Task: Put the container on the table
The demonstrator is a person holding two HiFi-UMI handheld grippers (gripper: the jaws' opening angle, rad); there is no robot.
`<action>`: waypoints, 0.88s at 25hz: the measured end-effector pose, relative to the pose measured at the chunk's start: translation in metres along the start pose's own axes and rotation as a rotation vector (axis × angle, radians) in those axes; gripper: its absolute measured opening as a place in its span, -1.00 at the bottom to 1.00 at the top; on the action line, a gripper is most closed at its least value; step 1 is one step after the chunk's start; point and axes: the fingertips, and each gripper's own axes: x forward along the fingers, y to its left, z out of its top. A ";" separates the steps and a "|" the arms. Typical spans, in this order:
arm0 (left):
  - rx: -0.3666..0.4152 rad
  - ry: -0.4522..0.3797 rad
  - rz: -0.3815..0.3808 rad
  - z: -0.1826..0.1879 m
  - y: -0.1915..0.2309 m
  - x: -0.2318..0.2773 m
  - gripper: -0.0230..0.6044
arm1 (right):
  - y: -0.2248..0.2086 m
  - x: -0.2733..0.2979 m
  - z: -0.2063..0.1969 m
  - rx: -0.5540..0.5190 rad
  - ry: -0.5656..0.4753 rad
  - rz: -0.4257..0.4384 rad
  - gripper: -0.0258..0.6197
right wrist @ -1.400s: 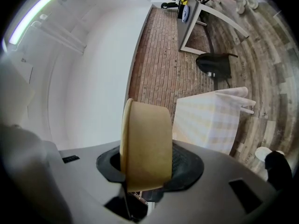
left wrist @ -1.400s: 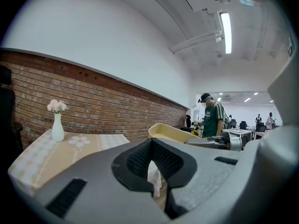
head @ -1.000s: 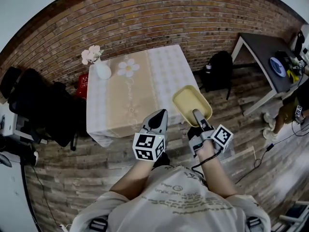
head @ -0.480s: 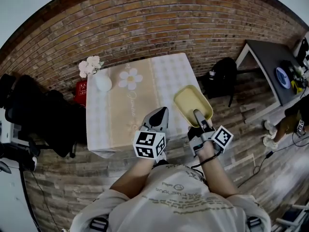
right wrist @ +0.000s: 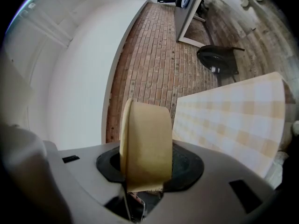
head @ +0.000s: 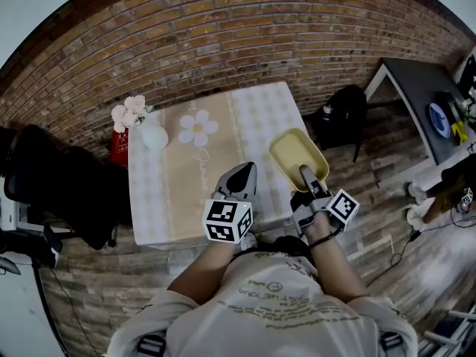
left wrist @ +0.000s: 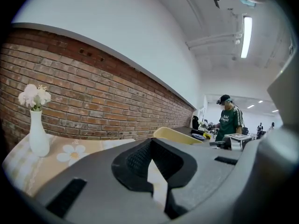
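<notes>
The yellow container (head: 296, 155) is a shallow, rounded tub, held by its near rim in my right gripper (head: 307, 178), which is shut on it. It hangs over the right near corner of the table (head: 186, 192), which has a checked cloth. In the right gripper view the container (right wrist: 145, 141) stands on edge between the jaws of my right gripper (right wrist: 142, 183), with the cloth (right wrist: 233, 120) beyond. My left gripper (head: 241, 177) is over the table's near edge, jaws together and holding nothing. The left gripper view shows my left gripper (left wrist: 156, 174) and the container (left wrist: 176, 135) to the right.
A white vase with flowers (head: 151, 132) stands at the table's far left, with a daisy print (head: 198, 128) beside it. On the floor to the right are a black bag (head: 343, 114) and a dark desk (head: 420, 95). A black chair (head: 59, 188) stands left. A person (left wrist: 229, 121) stands far off.
Both grippers and the container have come closer to the table. The grippers' tips now reach over its near edge, and the container now overlaps its right corner.
</notes>
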 end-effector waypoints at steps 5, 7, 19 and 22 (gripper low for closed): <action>-0.011 0.010 0.035 -0.002 0.008 0.012 -0.92 | -0.039 0.026 0.012 -0.022 0.026 -0.075 -0.44; -0.018 0.008 0.056 -0.001 0.013 0.015 -0.92 | -0.054 0.039 0.016 -0.025 0.045 -0.107 -0.44; -0.070 0.021 0.221 -0.007 0.061 0.020 -0.92 | -0.120 0.117 0.027 -0.013 0.155 -0.208 -0.44; -0.079 0.030 0.266 -0.009 0.073 0.018 -0.92 | -0.128 0.138 0.021 -0.004 0.188 -0.214 -0.44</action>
